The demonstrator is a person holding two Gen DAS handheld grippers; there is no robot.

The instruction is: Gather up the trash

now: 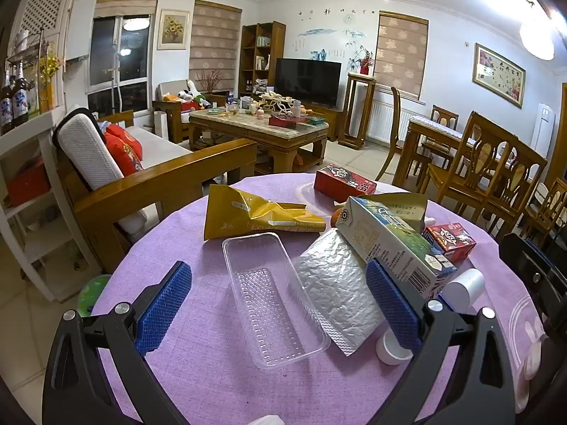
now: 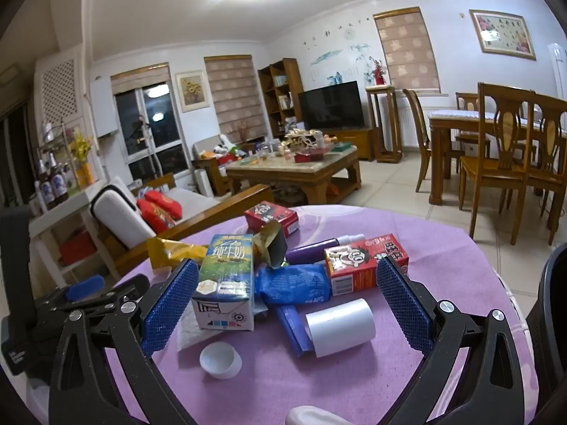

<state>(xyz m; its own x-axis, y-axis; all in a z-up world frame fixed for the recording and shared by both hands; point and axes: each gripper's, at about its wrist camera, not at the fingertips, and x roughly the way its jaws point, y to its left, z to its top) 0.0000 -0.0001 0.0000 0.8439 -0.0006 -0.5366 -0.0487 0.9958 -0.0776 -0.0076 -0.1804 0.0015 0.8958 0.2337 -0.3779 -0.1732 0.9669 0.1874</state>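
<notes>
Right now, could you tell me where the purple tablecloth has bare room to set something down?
Bare cloth lies left of the clear plastic tray, toward the table's near-left edge, and right of the red drink carton. The middle is crowded: milk carton, blue pouch, white roll, white cap.

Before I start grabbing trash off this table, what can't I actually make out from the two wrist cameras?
- No trash bin identifiable in either view.
- Orange item, left wrist view: mostly hidden behind the milk carton; identity unclear.
- Purple tube, right wrist view: the torn gold bag covers its left end.
- White object, right wrist view: cut off by the bottom edge.
</notes>
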